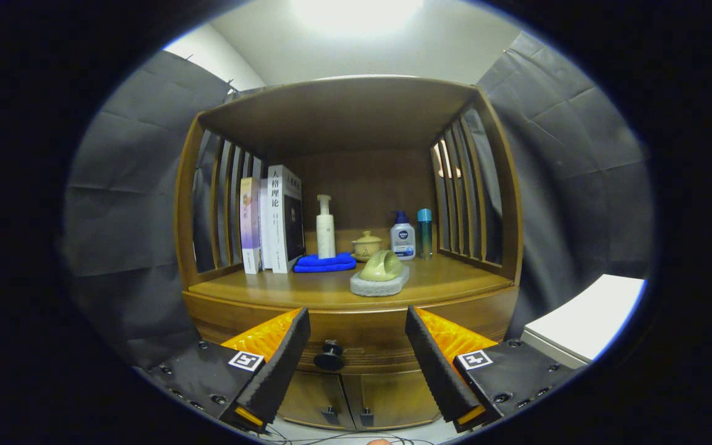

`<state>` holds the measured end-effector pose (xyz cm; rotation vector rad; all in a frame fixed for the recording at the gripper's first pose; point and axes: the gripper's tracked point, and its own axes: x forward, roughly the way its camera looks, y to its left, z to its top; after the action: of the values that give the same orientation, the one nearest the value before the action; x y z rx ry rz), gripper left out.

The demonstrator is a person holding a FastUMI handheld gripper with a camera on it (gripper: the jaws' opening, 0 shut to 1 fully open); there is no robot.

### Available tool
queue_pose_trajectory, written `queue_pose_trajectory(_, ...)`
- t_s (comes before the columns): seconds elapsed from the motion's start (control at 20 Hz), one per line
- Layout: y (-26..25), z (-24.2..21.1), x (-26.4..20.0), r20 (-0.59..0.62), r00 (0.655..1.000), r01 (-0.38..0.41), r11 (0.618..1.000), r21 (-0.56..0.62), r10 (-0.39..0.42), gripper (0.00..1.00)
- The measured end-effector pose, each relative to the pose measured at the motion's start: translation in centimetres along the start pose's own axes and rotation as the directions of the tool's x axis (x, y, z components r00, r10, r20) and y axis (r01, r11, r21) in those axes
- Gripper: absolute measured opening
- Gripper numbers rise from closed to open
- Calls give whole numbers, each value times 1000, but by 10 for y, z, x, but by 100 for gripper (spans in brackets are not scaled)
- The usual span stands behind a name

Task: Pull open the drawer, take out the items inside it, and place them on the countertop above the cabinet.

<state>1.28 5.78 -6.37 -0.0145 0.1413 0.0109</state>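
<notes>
Ahead, closed drawer (356, 337) with dark knob (330, 356) between spread fingers (282, 364) of hand-held gripper (356, 364), wooden surface (306, 289) above it.

the cabinet (356, 296) is wood with a smooth, lightly glossy varnish, and its countertop (306, 287) catches a soft sheen. the closed drawer (368, 337) has the same finish, with a dark, smooth round knob (329, 356) seen between the parted fingers of the gripper (356, 364), whose inner pads (282, 364) look matt and ribbed. the folded blue cloth (325, 263) looks soft and matt. the pump bottle (325, 228) looks like smooth plastic. the lidded cup (366, 245) has a glossy glazed surface. the books (272, 222) have smooth paper covers.
</notes>
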Motion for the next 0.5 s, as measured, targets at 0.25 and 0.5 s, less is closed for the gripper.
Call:
queue_pose_trajectory(0.25,-11,22,-22,18,1000,-5,1000,-14,5,98)
queue_pose_trajectory(0.5,-17,42,-44,54,999,-7,999,-40,9,98)
